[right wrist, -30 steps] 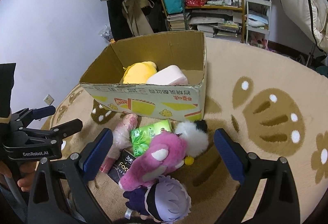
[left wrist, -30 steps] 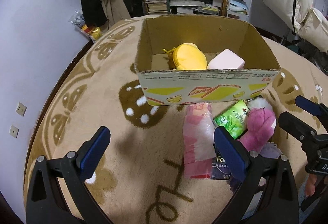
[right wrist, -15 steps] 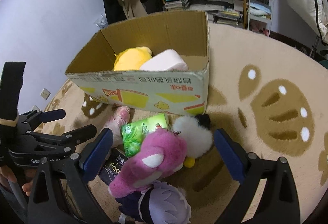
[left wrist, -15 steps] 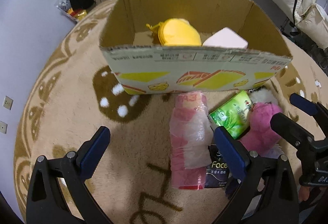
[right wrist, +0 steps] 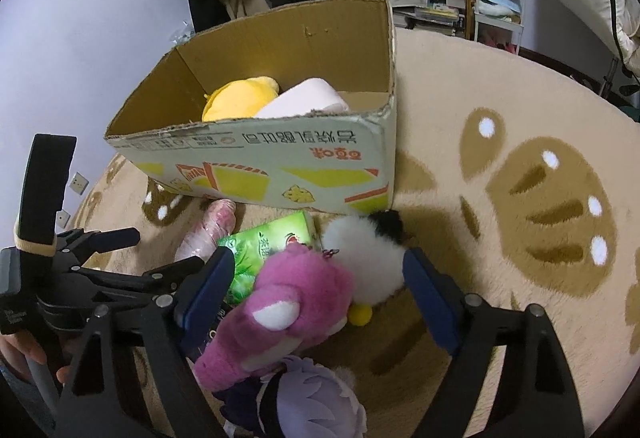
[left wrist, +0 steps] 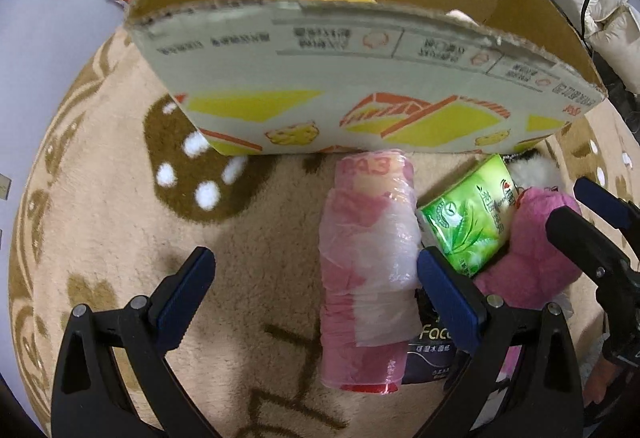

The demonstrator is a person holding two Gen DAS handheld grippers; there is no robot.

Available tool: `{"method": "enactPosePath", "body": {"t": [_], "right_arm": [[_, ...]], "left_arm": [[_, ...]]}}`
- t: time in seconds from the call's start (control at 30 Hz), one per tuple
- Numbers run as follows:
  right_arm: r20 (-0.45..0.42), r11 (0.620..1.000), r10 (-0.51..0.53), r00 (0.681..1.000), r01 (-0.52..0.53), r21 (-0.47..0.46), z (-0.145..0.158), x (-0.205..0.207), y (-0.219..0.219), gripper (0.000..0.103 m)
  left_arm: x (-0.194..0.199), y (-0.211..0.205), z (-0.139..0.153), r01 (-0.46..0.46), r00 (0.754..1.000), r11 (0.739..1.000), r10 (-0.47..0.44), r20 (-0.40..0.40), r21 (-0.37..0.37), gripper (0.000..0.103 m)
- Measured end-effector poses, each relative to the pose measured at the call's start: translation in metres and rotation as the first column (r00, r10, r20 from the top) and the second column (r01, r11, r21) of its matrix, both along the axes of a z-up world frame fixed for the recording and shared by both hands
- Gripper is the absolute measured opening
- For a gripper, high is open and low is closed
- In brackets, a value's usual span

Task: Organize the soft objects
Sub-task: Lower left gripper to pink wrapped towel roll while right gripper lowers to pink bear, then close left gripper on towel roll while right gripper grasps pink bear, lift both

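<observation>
**Supervisor:** Report the state of both units.

**Operator:** I have the left hand-held gripper (left wrist: 312,302) with its jaws wide apart and nothing between the pads. The right hand-held gripper (right wrist: 316,290) is also spread apart and grips nothing; the pink plush toy (right wrist: 288,314) sits in the gap between its fingers, unclamped as far as I can judge.

**Supervisor:** Where are the task items?

**Operator:** They are on the rug (left wrist: 120,246), in a cluster just in front of the cardboard box (left wrist: 360,77). The pink wrapped roll (left wrist: 366,270) lies with one end touching the box wall. The green tissue pack (left wrist: 466,222) rests just beside the roll, on its right. The box already holds a yellow plush (right wrist: 236,99) and a pale pink pack (right wrist: 304,101).

**Supervisor:** Which relation governs the next move?

**Operator:** The roll's long axis runs straight away from me, toward the box, parallel to my left fingers. It lies off-centre, close to the right-hand finger (left wrist: 448,302), so I judge that the left unit must shift right before closing across the roll's width. The left unit is nearer to the roll; the right is nearer to the plush. A dark pack beneath the roll is partly hidden; I cannot identify it.
</observation>
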State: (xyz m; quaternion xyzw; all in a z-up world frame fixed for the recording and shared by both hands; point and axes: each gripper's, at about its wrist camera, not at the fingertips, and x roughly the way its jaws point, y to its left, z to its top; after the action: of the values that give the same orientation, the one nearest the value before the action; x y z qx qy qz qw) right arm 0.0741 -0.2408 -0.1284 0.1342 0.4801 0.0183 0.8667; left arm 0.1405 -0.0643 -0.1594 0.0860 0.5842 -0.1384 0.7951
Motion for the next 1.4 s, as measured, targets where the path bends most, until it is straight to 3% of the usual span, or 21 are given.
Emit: {"method": "enactPosePath", "body": {"t": [0.23,0.33,0.53,0.87,1.07,1.27,1.33,1.4], "right_arm": [[-0.021,1.000,0.016,1.000,-0.016,0.009,-0.006,0.001,0.003,0.090],[-0.048,0.999,0.025,0.999,-0.023,0.025,-0.011,0.002,0.005,0.069],[-0.071,0.998,0.031,0.997,-0.027,0.054,-0.017,0.001,0.005,0.059],[-0.077,0.998,0.036,0.996,-0.031,0.061,-0.018,0.000,0.003,0.059],[-0.079,0.997,0.038,0.996,-0.033,0.072,-0.018,-0.001,0.004,0.057],[-0.075,0.996,0.044,0.996,-0.038,0.077,-0.018,-0.002,0.004,0.055],[-0.079,0.996,0.044,0.996,-0.038,0.083,-0.016,-0.003,0.005,0.054],[-0.081,0.996,0.041,0.996,-0.034,0.088,-0.016,-0.005,0.004,0.054]], "left_arm": [[0.009,0.009,-0.014,-0.020,0.999,1.000,0.020,-0.045,-0.009,0.100],[0.013,0.014,-0.018,-0.024,0.998,1.000,0.024,-0.059,-0.008,0.100],[0.015,0.018,-0.022,-0.007,0.997,1.000,0.007,-0.072,0.000,0.100],[0.021,0.024,-0.034,-0.022,0.995,1.000,0.021,-0.094,-0.004,0.101],[0.012,0.004,-0.040,-0.017,0.996,1.000,0.020,-0.092,0.025,0.098],[0.001,-0.010,-0.037,0.000,0.997,0.999,0.002,-0.076,0.036,0.082],[-0.004,-0.013,-0.035,0.025,0.997,1.000,-0.024,-0.071,0.008,0.061],[-0.009,-0.018,-0.033,0.049,0.996,0.999,-0.051,-0.068,-0.022,0.048]]}}
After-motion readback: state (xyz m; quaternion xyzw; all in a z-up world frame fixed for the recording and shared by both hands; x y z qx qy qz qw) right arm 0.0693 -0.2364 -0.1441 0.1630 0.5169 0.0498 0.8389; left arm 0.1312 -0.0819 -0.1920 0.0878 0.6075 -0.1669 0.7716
